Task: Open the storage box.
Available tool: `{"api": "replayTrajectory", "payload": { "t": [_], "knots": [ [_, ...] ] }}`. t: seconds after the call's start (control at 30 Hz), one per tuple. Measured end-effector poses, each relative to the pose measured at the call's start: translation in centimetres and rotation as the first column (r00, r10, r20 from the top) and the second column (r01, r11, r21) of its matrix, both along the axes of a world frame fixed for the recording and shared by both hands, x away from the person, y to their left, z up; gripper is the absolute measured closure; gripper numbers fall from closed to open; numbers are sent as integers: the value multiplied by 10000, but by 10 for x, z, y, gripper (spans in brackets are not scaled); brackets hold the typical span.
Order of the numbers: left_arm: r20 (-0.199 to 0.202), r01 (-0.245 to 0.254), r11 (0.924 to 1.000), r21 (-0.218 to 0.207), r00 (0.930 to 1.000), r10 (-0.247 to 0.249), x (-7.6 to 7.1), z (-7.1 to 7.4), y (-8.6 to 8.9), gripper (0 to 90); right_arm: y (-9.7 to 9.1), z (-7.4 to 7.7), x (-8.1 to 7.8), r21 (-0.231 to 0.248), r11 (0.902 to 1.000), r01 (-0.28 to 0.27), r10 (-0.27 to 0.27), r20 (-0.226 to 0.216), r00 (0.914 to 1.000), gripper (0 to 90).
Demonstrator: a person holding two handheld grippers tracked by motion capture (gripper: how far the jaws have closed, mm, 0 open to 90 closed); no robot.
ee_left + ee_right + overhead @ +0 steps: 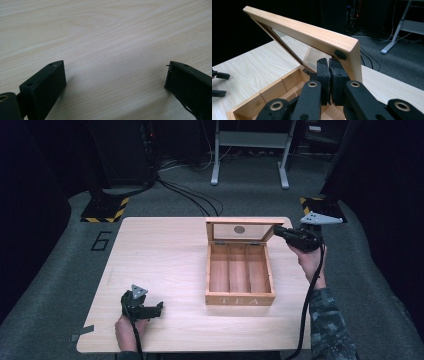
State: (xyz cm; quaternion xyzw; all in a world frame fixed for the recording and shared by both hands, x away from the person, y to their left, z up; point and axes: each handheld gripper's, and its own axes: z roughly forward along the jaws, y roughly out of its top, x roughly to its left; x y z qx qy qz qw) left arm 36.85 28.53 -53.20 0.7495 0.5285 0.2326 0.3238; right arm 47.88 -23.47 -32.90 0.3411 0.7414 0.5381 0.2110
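— Where does the wooden tea box [240, 275] sit?

— Right of centre in the high view, on the pale wooden table [165, 255]. It has three long compartments, all bare wood inside, and "TEA" is lettered on its near wall. Its lid [240, 230], a wooden frame round a clear pane, stands raised at the far edge.

— And the right gripper [280, 231]?

— Upper right of the high view, at the lid's right end. In the right gripper view its jaws are pressed flat together, nothing between them, just under the lid's [312, 35] near corner with the box [274, 95] open below. Whether they touch the frame I cannot tell.

— The left gripper [159, 308]?

— Lower left of the high view, held low over the table by a hand [129, 330], well apart from the box. In the left gripper view its jaws stand wide apart with bare tabletop [105, 37] between them.

— Beyond the table?

— Grey carpet, black cables [190, 195], and a yellow-and-black striped base [105, 210] at upper left.
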Motion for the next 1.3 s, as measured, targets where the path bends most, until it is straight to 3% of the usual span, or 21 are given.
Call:
{"api": "replayTrajectory", "payload": {
  "t": [0.73, 1.3],
  "knots": [
    [-1, -3, 10000, 3, 10000, 3, 0, 0, 0, 29, -5, -23, -30, 239, 9993, -295, 295, 6, 9996, 863],
    [-36, 22, 10000, 13, 10000, -22, 0, 0, 0, 29, -6, -53, -56, 350, 9980, -529, 532, -65, 9986, 887]
  ]
}}
